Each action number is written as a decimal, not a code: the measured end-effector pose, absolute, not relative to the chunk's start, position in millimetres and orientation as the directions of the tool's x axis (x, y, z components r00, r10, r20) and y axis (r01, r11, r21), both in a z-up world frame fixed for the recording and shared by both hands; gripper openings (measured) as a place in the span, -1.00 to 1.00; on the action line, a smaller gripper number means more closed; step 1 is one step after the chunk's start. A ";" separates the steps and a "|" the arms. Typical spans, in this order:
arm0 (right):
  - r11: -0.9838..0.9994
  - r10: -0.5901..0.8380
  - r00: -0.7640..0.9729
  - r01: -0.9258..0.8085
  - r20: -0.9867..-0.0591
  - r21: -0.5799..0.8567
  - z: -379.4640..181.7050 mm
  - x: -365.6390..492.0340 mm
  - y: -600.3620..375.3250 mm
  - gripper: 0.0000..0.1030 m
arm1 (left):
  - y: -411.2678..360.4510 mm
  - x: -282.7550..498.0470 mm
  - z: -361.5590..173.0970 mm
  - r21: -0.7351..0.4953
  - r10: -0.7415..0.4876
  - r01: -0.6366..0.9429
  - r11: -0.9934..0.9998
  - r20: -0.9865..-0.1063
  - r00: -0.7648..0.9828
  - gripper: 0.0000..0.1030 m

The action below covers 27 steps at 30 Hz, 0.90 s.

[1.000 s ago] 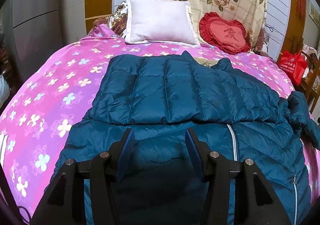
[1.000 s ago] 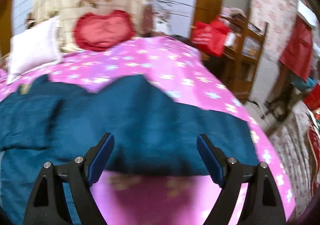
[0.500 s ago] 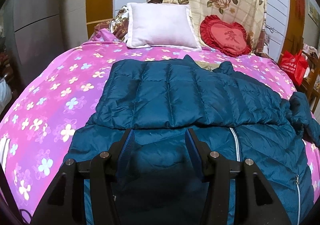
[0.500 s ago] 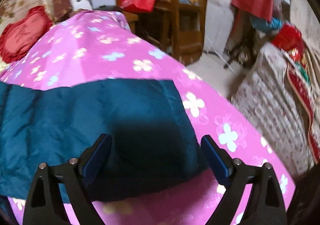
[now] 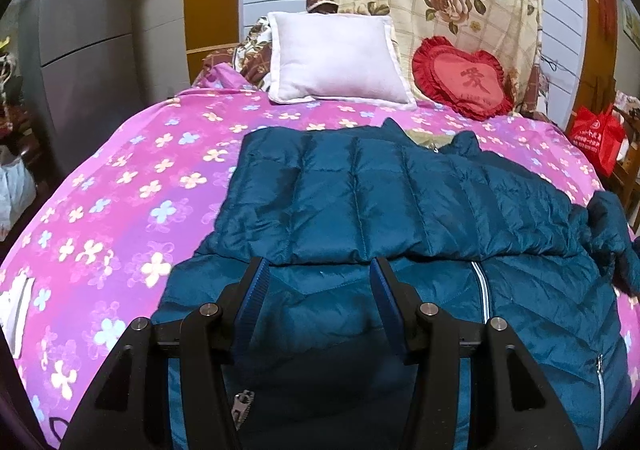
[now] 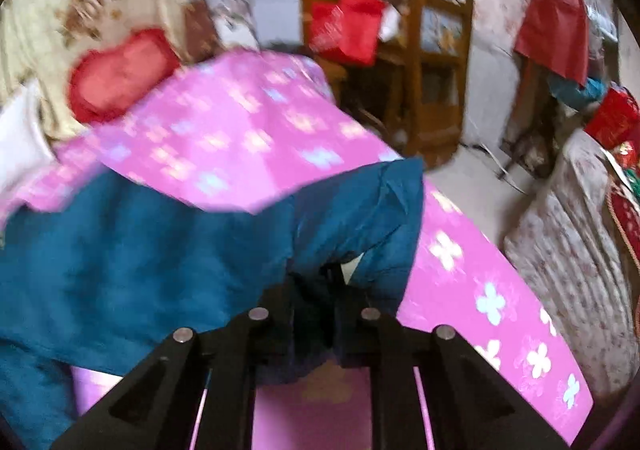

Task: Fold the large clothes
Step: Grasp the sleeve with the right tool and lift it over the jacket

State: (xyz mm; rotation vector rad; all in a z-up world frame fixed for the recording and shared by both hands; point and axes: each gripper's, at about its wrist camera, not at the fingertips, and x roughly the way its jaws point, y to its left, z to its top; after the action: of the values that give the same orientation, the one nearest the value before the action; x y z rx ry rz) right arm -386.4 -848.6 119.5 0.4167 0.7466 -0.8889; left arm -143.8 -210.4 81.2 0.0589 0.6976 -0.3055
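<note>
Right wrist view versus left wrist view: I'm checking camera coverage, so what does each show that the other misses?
Only the right wrist view shows the right gripper shut on the jacket sleeve, plus a wooden chair.

Only the left wrist view shows the left gripper open over the jacket, the folded-over sleeve and the zipper.

Both show the blue jacket, pink bedspread, red heart cushion and white pillow.

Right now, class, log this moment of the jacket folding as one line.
left gripper: open, above jacket | right gripper: shut on sleeve, lifted | bedspread: under jacket
</note>
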 end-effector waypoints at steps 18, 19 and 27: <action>0.942 -0.237 0.772 0.332 -0.590 0.056 281.3 -199.3 -611.1 -0.75 | -173.9 -134.8 92.6 -0.131 -0.256 0.226 0.965 -0.643 0.722 -0.34; 0.951 -0.204 0.773 0.302 -0.600 0.067 279.2 -186.2 -597.7 -0.75 | -172.8 -135.3 92.5 -0.133 -0.257 0.225 0.965 -0.643 0.722 -0.34; 0.995 -0.014 0.732 0.074 -0.681 0.060 238.5 -98.4 -473.7 -0.75 | -164.4 -126.0 86.3 -0.136 -0.248 0.212 0.968 -0.661 0.708 -0.34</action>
State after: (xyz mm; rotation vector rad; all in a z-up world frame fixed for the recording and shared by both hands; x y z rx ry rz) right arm -98.4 -473.7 238.5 0.0847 0.7477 -0.0486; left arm -126.0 -164.4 86.3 -0.0513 0.7413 -0.2555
